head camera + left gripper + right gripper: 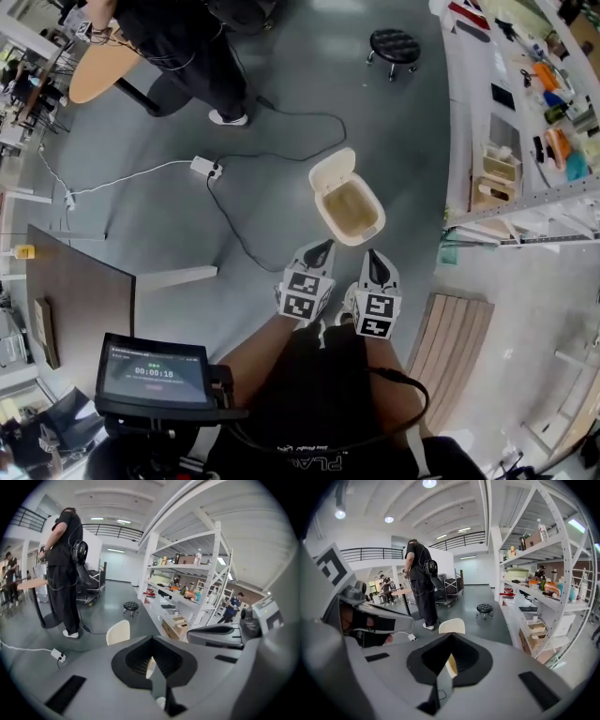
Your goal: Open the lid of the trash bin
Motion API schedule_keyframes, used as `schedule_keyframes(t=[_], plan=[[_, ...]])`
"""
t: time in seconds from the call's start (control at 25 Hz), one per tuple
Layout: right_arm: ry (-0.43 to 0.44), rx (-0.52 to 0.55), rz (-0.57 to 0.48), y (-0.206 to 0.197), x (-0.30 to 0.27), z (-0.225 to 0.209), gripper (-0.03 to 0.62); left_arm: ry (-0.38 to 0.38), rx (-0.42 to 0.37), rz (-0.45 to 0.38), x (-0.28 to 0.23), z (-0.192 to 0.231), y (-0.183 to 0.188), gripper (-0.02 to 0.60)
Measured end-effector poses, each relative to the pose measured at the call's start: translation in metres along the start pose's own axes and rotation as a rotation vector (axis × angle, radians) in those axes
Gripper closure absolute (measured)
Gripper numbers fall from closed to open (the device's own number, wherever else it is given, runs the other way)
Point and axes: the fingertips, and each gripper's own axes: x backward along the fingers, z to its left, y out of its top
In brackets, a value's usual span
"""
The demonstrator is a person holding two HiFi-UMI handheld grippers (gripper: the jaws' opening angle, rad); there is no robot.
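Closest in the head view, the left gripper (pixel 322 247) and the right gripper (pixel 374 258) sit side by side, tips toward 12 o'clock. Each has its jaws pressed together on nothing; in each gripper view only a thin slit shows between them. Just beyond the tips, at 12 o'clock, the cream trash bin (pixel 373 225) stands on the grey floor, apart from both grippers. Its lid (pixel 334 169) stands raised at the far edge, leaving the beige inside bare. The same lid shows upright past the closed jaws in the left gripper view (pixel 118 632) and in the right gripper view (pixel 452 626). From the bin, a white power strip (pixel 206 167) with a black cable (pixel 281 117) lies at 10 o'clock. A black stool (pixel 394 45) stands at 1 o'clock, white shelving (pixel 525 131) runs at 3 o'clock, and a person in black (pixel 187 47) stands at 11 o'clock.
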Motion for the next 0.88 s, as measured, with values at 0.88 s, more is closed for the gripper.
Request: schedule_keyframes(t=[0.88], plan=[[-0.039,0.107,-0.167,0.068,0.128,0.035,0.597,-0.074,-0.039,-0.201,0.123,-0.062,0.071,0.584]])
